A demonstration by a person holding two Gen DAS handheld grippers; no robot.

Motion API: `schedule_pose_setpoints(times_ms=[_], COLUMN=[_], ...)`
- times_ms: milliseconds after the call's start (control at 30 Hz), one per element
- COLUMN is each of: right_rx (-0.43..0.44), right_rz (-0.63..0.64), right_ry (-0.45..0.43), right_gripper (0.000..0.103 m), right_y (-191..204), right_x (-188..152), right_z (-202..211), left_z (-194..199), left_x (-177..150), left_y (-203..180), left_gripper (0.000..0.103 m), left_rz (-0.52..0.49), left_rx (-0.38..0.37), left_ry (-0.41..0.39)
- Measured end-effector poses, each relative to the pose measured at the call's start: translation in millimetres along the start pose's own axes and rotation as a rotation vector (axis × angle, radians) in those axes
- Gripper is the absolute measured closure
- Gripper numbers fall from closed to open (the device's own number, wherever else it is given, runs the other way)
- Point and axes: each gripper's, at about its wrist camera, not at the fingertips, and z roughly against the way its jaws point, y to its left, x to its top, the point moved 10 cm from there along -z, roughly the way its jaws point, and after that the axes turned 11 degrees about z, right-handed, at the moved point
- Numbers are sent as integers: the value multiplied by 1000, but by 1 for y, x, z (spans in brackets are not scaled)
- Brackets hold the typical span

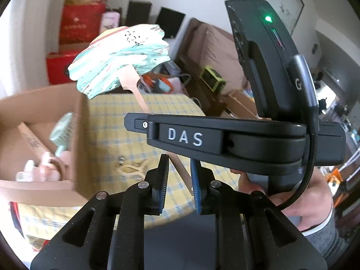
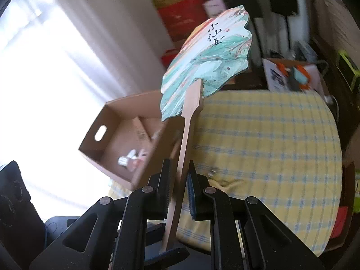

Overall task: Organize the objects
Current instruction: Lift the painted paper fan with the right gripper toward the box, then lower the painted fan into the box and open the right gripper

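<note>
The right gripper (image 2: 177, 189) clamps the wooden handle of the hand fan (image 2: 209, 67), whose marbled teal head rises ahead of and above its fingertips, over the near edge of the cardboard box (image 2: 105, 135). The left gripper (image 1: 178, 180) stands slightly open with nothing pressed between its pads; the fan's handle passes just beyond its tips. Both point downward toward the yellow checked tablecloth (image 2: 270, 146)

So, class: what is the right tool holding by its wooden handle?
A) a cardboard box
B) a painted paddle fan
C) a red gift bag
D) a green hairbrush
B: the right tool is clamped on the flat wooden handle of the painted paddle fan, lifted above the checked tablecloth.
</note>
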Motion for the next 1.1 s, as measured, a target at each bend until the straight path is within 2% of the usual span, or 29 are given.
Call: schedule_pose_setpoints(times_ms=[167,400,567,733,933,1100], right_rx=[28,175,229,273,281,284], right_rz=[95,190,255,298,328,336], right_ry=[25,92,132,197,276,324], right_gripper=[89,89,90,90,90,90], right_y=[37,92,120,136,143,141], right_x=[14,28,30,26,15,10], right_z=[-20,-68,-96,-129,-163,-181], left_z=[18,36,42,40,31,26], left_x=[9,14,19,15,12,11], left_y=[33,90,128,157,188,197], left_gripper=[83,80,80,78,75,74], left_rz=[69,204,264,328,422,467], left_rx=[49,98,151,182,171,148], left_ry=[-46,-99,-123,-122,-115,-113])
